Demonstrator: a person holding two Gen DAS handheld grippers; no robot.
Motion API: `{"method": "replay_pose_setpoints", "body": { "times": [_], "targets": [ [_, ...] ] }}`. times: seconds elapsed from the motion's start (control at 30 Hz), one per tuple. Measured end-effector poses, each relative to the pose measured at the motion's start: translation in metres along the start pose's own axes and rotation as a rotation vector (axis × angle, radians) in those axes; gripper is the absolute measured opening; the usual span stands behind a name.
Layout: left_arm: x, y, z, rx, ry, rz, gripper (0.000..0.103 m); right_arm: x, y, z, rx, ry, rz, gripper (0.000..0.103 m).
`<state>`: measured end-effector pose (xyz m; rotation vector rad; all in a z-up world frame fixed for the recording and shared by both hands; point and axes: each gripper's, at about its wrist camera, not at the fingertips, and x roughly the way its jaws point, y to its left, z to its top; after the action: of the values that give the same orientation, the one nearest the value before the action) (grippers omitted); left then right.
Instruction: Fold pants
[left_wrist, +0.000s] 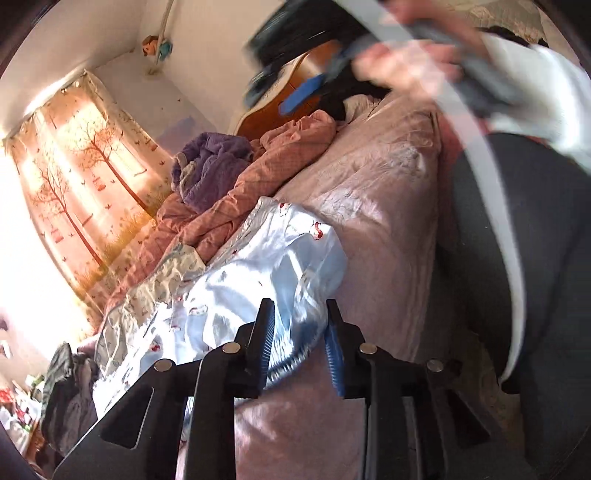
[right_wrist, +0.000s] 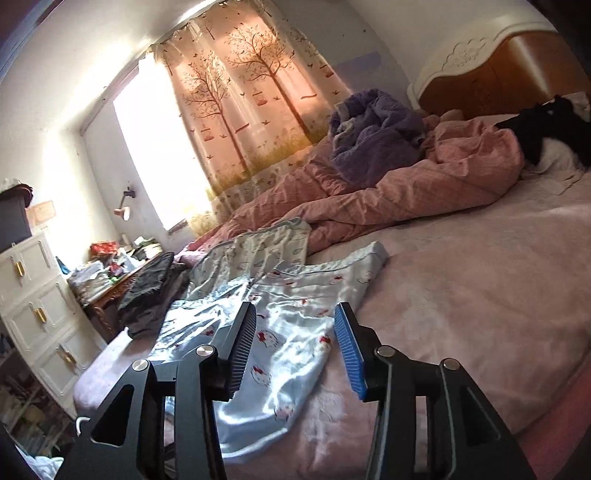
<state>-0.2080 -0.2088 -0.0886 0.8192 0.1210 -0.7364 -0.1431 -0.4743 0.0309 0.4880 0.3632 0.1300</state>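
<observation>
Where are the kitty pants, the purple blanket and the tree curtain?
pants (right_wrist: 280, 332): right wrist view, shiny middle.
purple blanket (right_wrist: 373, 136): right wrist view, middle of heap.
curtain (right_wrist: 255, 92): right wrist view, tree print.

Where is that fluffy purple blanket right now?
In the right wrist view, the purple blanket is bunched up on the rumpled pink quilt, between the tree-print curtain and the headboard.

I'm looking at a bedroom with white walls (right_wrist: 74, 74). Strong daylight floods through the window (right_wrist: 155, 147), half covered by a curtain (right_wrist: 251, 103) printed with trees and birds. The bed (right_wrist: 480, 277) has a pink sheet and a wood headboard (right_wrist: 498, 70) with white carved trim. A white dresser (right_wrist: 33, 295) stands beside a cluttered wooden desk (right_wrist: 107, 295).
</observation>
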Motion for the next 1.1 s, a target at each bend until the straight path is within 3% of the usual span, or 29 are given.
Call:
{"method": "replay_pose_setpoints", "body": {
  "times": [0.03, 0.07, 0.1, 0.2, 0.33, 0.5, 0.63, 0.8, 0.87, 1.0, 1.1],
  "targets": [
    [0.003, 0.000, 0.001, -0.011, 0.007, -0.007, 0.025, 0.019, -0.005, 0.013, 0.008, 0.042, 0.022, 0.047],
    [0.005, 0.001, 0.001, -0.027, 0.014, -0.022, 0.013, 0.037, -0.011, 0.024, 0.026, 0.078, 0.038, 0.047],
    [0.007, 0.002, 0.001, -0.041, 0.024, -0.038, 0.009, 0.055, -0.020, 0.035, 0.064, 0.109, 0.045, 0.047],
    [0.007, 0.005, -0.002, -0.067, 0.023, -0.048, 0.009, 0.103, -0.049, 0.059, 0.152, 0.178, 0.041, 0.047],
    [0.002, 0.014, -0.002, -0.131, 0.016, -0.058, 0.008, 0.158, -0.092, 0.070, 0.215, 0.227, -0.043, 0.049],
    [-0.007, 0.032, 0.000, -0.233, 0.008, -0.079, 0.008, 0.215, -0.155, 0.055, 0.521, 0.323, -0.015, 0.054],
    [-0.012, 0.047, 0.004, -0.322, -0.010, -0.088, 0.008, 0.243, -0.156, 0.053, 0.462, 0.334, 0.007, 0.052],
    [-0.012, 0.056, -0.001, -0.343, -0.001, -0.046, 0.008, 0.243, -0.174, 0.052, 0.546, 0.283, 0.084, 0.048],
    [-0.009, 0.062, -0.004, -0.371, 0.013, -0.047, 0.008, 0.240, -0.177, 0.053, 0.550, 0.281, 0.026, 0.041],
    [-0.003, 0.061, -0.007, -0.372, 0.029, -0.042, 0.008, 0.258, -0.162, 0.063, 0.411, 0.403, -0.119, 0.040],
    [-0.001, 0.059, -0.009, -0.378, 0.040, -0.053, 0.008, 0.271, -0.161, 0.067, 0.402, 0.397, -0.179, 0.040]
  ]
}}
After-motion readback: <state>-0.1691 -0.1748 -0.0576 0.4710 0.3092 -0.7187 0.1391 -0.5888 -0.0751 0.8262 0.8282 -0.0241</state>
